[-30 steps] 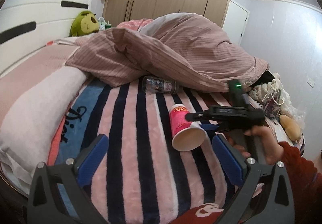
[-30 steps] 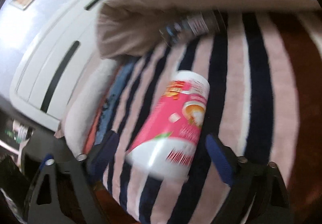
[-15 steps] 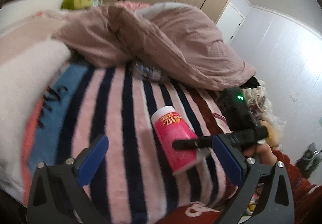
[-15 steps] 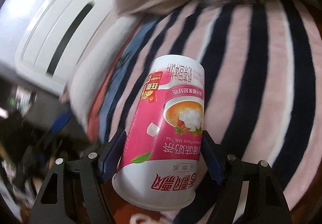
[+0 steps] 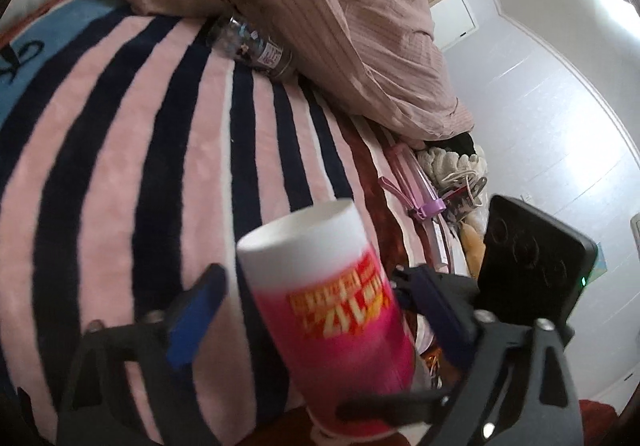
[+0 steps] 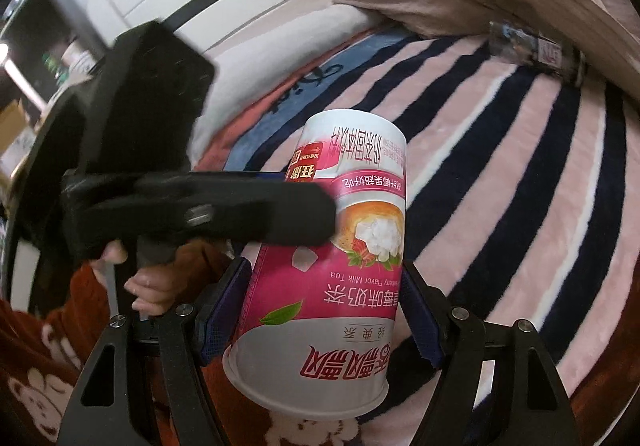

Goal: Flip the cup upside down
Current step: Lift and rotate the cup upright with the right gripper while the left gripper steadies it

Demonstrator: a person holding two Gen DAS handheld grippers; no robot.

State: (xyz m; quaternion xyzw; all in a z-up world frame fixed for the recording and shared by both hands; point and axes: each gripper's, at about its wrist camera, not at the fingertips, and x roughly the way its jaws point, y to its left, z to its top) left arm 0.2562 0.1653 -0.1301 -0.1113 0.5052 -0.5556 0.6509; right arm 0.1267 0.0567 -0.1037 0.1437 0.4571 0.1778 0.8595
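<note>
1. The pink-and-white paper milk-tea cup (image 6: 332, 270), earlier loose and tilted, now sits clamped between the right gripper (image 6: 324, 310) pads.
2. The left gripper (image 5: 312, 310) has closed in, its open fingers now flanking the cup's upturned base.

Right claw (image 6: 324, 310) clamped shut; left claw (image 5: 316, 310) spread wide.
</note>
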